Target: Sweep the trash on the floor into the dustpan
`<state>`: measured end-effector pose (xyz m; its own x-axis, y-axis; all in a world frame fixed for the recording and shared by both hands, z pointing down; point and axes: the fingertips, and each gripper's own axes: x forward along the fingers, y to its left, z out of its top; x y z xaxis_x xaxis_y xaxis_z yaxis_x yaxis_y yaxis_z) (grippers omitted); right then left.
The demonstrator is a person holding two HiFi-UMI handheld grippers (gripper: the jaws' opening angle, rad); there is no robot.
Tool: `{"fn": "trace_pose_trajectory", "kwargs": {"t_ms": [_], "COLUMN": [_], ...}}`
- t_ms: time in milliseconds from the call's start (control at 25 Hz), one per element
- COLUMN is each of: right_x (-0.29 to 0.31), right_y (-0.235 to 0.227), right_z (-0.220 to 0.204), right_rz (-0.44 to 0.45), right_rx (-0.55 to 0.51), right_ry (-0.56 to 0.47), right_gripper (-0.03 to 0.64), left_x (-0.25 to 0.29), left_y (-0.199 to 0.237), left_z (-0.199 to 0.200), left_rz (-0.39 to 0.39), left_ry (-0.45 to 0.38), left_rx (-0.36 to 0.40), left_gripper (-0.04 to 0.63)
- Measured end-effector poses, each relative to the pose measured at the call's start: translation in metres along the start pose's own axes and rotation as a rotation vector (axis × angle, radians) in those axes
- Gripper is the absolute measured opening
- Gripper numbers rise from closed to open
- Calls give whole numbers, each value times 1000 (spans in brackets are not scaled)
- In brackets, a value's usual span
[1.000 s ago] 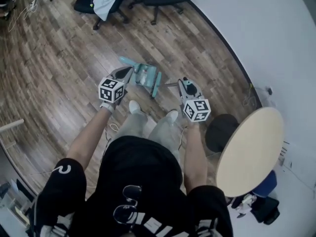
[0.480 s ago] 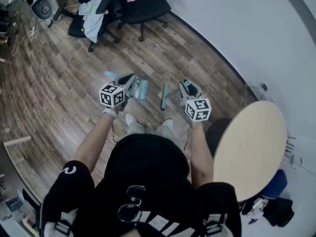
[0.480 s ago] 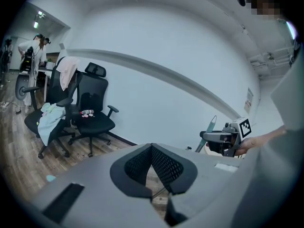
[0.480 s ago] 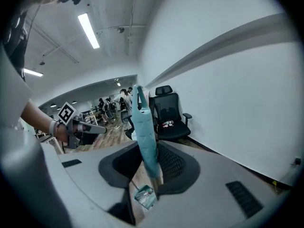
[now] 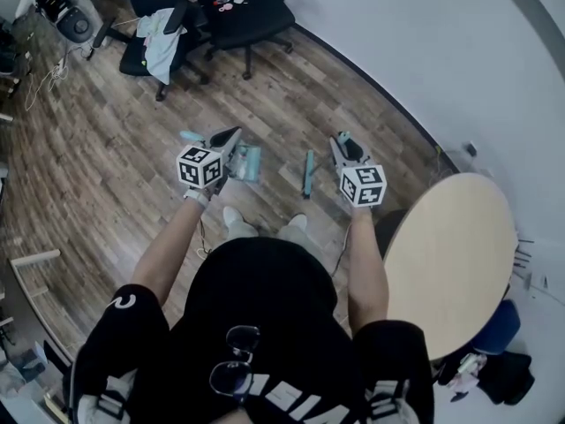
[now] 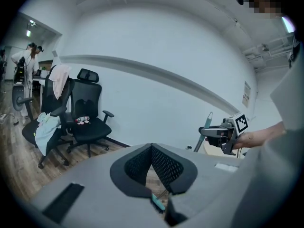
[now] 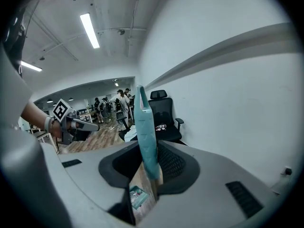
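Observation:
A teal dustpan lies on the wood floor, its handle tip poking out left of my left gripper. The left gripper hangs above it, jaws shut tip to tip with nothing clamped between the tips. Low in their gap a teal edge shows. My right gripper is shut on the teal brush handle, which stands upright between the jaws. The brush hangs to its left. In the right gripper view the dustpan shows below with pale scraps in it.
Black office chairs stand ahead by the curved white wall, one draped with cloth. A round pale table is close at my right. My shoes are just behind the dustpan. People stand far off in the room.
The view has pulled up and away from the floor, so the dustpan looks smaller. The right gripper has moved slightly right with the brush. The left gripper has barely moved.

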<state>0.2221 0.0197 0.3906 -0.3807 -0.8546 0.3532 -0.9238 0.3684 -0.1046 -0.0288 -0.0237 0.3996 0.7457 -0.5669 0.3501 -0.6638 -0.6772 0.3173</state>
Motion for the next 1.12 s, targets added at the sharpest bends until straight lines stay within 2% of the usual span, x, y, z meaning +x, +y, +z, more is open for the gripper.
{"fn": "trace_pose_trajectory", "kwargs": {"t_ms": [240, 1120], "right_x": [-5, 15], "right_y": [-3, 12], "right_z": [8, 3], "right_rz": [-27, 0], "right_rx": [-7, -10], "right_ry": [-6, 8], "right_gripper": [92, 87], "left_x": [-3, -11], "left_y": [4, 25], "left_z": [7, 16], "left_rz": [7, 45], "left_ry": [1, -31], "left_rx": [13, 36], "left_gripper": [-3, -3]}}
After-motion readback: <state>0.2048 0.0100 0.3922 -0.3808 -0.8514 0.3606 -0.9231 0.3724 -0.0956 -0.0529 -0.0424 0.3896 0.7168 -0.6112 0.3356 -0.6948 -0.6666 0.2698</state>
